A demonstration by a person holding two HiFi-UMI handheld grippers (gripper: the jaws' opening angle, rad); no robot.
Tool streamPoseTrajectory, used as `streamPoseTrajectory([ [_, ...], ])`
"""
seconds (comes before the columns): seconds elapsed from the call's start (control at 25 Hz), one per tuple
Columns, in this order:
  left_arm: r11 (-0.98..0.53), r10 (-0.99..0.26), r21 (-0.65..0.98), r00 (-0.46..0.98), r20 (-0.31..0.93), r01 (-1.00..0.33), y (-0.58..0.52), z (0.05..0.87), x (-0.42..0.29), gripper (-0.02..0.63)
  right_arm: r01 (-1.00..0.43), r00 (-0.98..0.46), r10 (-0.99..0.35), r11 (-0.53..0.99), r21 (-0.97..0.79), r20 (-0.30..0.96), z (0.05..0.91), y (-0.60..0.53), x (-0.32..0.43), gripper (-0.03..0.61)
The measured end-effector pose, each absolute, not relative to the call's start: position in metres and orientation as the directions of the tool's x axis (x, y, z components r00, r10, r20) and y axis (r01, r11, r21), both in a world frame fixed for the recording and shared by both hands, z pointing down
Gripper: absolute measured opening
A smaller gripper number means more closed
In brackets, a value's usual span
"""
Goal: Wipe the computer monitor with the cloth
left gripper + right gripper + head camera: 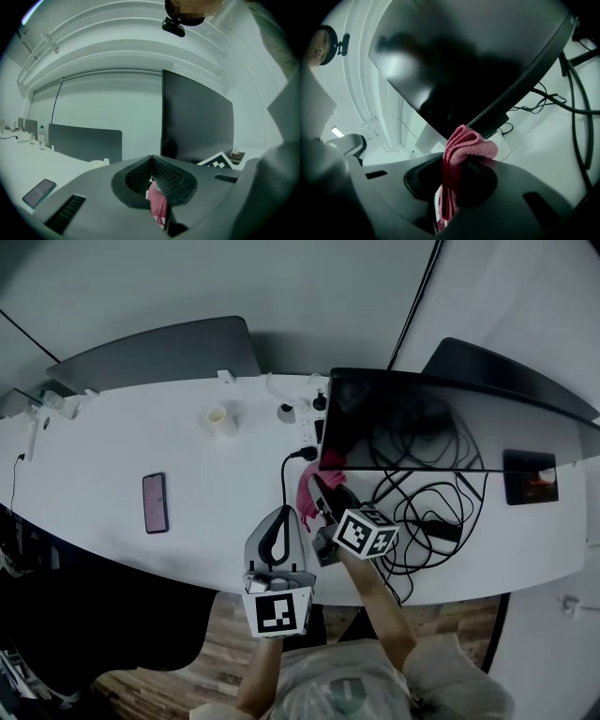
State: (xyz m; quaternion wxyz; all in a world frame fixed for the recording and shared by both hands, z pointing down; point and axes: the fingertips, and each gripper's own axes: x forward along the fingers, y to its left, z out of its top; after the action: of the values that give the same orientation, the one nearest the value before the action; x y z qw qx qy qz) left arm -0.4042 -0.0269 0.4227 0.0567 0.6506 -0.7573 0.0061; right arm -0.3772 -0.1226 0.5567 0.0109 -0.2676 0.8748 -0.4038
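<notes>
Left gripper jaws together; right gripper jaws clamp cloth.

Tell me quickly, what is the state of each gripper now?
Left gripper: closed, seemingly empty; cloth shows behind its tongs.
Right gripper: closed on the cloth.

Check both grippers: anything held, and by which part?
Right gripper pinches the pink cloth just below its bunched fold. Left gripper: jaw tips together, nothing held.
</notes>
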Motion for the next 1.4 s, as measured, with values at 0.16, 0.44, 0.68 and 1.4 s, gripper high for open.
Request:
streamPoseTrajectory([
  [0.16, 0.163, -0.983, 0.06, -0.157, 0.097, -0.985, -0.024, 0.424, -0.413, 0.015, -0.467, -0.846, -0.493, 0.504, -0.727, 0.202, 0.568, -0.118, -0.378, 0.055],
  [0.44, 0.183, -0.975, 0.051, -0.175, 0.135, -0.982, -0.012, 0.433, -0.42, 0.015, -0.474, -0.846, -0.484, 0.494, -0.728, 0.223, 0.573, -0.092, -0.383, 0.055],
  [0.68, 0.221, -0.969, 0.057, -0.212, 0.123, -0.974, -0.002, 0.429, -0.426, 0.015, -0.488, -0.824, -0.539, 0.513, -0.706, 0.178, 0.548, -0.1, -0.391, 0.055],
  [1.4, 0.319, -0.948, 0.02, -0.319, 0.021, -0.947, 0.018, 0.381, -0.449, 0.015, -0.407, -0.816, -0.574, 0.655, -0.637, -0.069, 0.418, -0.106, -0.4, 0.055],
])
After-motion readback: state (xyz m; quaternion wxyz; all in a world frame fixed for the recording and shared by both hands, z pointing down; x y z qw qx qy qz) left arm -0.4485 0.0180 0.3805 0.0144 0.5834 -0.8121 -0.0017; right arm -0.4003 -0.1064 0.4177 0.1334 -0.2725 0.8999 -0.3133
